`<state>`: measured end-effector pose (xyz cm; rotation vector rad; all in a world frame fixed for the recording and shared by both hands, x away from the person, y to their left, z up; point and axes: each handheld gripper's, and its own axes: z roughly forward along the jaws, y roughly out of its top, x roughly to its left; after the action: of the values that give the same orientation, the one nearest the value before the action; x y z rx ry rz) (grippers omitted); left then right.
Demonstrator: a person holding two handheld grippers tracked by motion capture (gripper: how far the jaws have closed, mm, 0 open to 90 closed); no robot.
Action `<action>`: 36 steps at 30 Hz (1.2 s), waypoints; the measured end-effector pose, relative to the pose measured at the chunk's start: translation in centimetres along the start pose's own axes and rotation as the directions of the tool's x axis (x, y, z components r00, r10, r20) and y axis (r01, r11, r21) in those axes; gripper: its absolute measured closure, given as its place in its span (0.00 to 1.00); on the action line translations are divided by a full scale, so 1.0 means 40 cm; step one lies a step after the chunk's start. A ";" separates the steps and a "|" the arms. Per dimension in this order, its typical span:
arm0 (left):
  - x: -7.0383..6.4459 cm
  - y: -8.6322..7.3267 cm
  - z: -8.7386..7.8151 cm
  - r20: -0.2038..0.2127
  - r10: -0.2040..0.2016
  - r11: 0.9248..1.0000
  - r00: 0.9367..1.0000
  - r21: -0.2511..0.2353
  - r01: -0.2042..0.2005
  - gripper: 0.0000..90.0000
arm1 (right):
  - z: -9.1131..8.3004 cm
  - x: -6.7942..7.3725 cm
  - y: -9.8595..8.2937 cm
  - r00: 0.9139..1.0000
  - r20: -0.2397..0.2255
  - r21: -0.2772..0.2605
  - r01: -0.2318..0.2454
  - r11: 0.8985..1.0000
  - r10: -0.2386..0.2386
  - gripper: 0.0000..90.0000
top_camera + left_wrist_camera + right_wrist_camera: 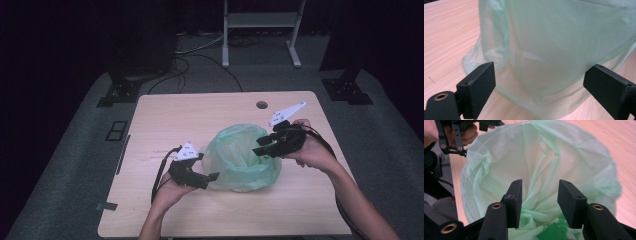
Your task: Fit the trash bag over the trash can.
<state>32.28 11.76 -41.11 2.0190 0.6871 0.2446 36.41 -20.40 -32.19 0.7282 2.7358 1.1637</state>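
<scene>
A light wooden table [165, 117] with rounded corners and a round cable hole [261, 105] near its far edge is seen. A pale green plastic bag [240, 157], mouth opened upward, is set right of centre.

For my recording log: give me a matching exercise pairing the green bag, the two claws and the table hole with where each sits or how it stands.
Things:
1. green bag
2. left claw
3. right claw
4. table hole

Descriptions:
A. jaws wide open, low at the bag's outer side
B. open, above the bag's mouth
C. far edge of the table, behind the bag
D. stands mouth up in mid-table

Pairs: 1-D, 2-A, 3-B, 4-C
</scene>
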 end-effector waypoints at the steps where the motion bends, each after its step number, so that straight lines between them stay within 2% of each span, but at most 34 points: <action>1: 0.002 -0.001 -0.002 -0.004 0.001 1.000 1.000 0.001 -0.001 0.11 | -0.006 -0.004 -0.005 1.000 0.009 -0.011 0.000 1.000 0.000 0.59; 10: 0.018 -0.007 -0.021 -0.027 -0.017 1.000 0.999 -0.006 0.016 0.11 | -0.053 -0.032 -0.052 0.998 0.036 -0.102 -0.049 0.994 0.053 0.55; 19: 0.036 -0.015 -0.041 -0.054 -0.027 1.000 0.998 -0.013 0.026 0.11 | -0.086 -0.066 -0.107 0.993 0.057 -0.158 -0.098 0.983 0.108 0.54; 27: 0.049 -0.027 -0.048 -0.066 -0.048 0.999 0.997 -0.010 0.048 0.11 | -0.101 -0.098 -0.177 0.983 0.060 -0.233 -0.156 0.960 0.175 0.54; 36: 0.055 -0.038 -0.053 -0.086 -0.053 0.999 0.995 0.000 0.053 0.11 | -0.083 -0.123 -0.275 0.968 0.066 -0.256 -0.219 0.942 0.243 0.53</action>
<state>32.59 15.14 -41.51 1.9984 0.7938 0.3006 35.60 -31.40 -38.05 1.0608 2.4163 1.4401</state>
